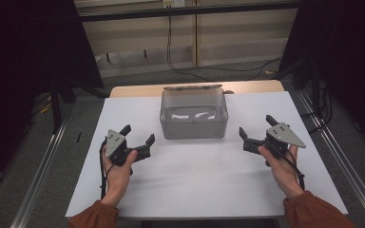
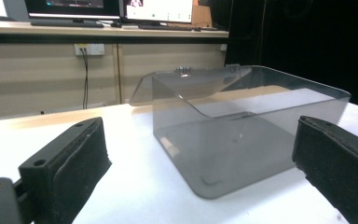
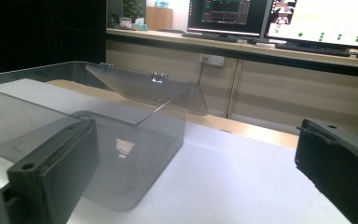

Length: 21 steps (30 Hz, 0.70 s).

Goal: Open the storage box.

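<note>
Left tool [image 1: 138, 135] and right tool [image 1: 256, 128], jaws spread and empty, flank the clear plastic box [image 1: 194, 116] at mid-bench [image 1: 195, 180], lid hinged back, work not yet begun.

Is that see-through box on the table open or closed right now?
Open. The clear box has its hinged lid swung back behind the rear wall, leaving the top uncovered, and nothing shows inside it.

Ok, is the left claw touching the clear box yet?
No, in the high view the left claw sits open on the white table, apart from the clear box.
</note>
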### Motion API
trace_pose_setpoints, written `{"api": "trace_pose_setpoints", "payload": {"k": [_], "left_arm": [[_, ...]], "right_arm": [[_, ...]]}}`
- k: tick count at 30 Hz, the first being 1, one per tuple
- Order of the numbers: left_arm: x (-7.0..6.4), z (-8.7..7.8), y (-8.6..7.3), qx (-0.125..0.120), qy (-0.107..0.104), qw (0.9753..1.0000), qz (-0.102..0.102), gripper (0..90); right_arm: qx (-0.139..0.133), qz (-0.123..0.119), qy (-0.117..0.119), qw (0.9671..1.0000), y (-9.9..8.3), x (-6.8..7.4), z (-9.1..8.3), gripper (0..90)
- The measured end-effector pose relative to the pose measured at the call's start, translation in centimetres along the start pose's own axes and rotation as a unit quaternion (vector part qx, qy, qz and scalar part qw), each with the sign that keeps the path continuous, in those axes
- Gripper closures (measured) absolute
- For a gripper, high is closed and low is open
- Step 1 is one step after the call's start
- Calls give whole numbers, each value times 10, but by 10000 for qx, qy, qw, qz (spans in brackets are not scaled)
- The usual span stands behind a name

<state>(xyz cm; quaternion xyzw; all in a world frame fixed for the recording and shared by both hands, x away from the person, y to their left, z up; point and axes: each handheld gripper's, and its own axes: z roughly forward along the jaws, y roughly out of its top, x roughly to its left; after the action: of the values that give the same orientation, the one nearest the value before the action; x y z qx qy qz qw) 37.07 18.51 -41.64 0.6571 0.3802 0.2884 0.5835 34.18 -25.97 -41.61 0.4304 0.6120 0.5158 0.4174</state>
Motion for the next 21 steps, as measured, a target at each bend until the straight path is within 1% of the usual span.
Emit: {"api": "trace_pose_setpoints", "payload": {"k": [1, 4, 5, 8, 11, 14, 15, 18, 20, 21], "left_arm": [[-1, -2, 0, -29, -14, 10000, -33, 32], [-2, -8, -2, -66, -14, 10000, 31, 28], [-2, -11, -3, -100, -3, 9999, 10, 28], [-3, -18, -5, -97, -15, 10000, 6, 28], [-3, -25, -9, -52, 15, 10000, -29, 28], [-2, -32, -11, 44, 56, 10000, 20, 28], [-2, -34, -12, 10, 70, 10000, -39, 28], [0, -40, -15, 41, 150, 9999, -27, 28], [1, -43, -18, 92, 191, 9998, 1, 28], [1, -45, -20, 107, 197, 9997, -29, 28]], "right_arm": [[-3, 5, 0, 10000, -1, 0, -3, 0], [-22, 4, -24, 10000, -3, -2, -11, 0], [-41, 15, -37, 10000, -4, -3, -14, 0], [-52, 30, -45, 10000, -7, -5, -22, 0], [-31, 67, -41, 10000, -11, -7, -31, 0], [-30, 100, -46, 9999, -14, -10, -40, 0], [-26, 109, -73, 9999, -15, -11, -43, 0], [31, 138, -127, 9998, -21, -13, -52, 0], [59, 153, -104, 9998, -24, -14, -57, 0], [60, 157, -116, 9998, -25, -14, -59, 0]]}}
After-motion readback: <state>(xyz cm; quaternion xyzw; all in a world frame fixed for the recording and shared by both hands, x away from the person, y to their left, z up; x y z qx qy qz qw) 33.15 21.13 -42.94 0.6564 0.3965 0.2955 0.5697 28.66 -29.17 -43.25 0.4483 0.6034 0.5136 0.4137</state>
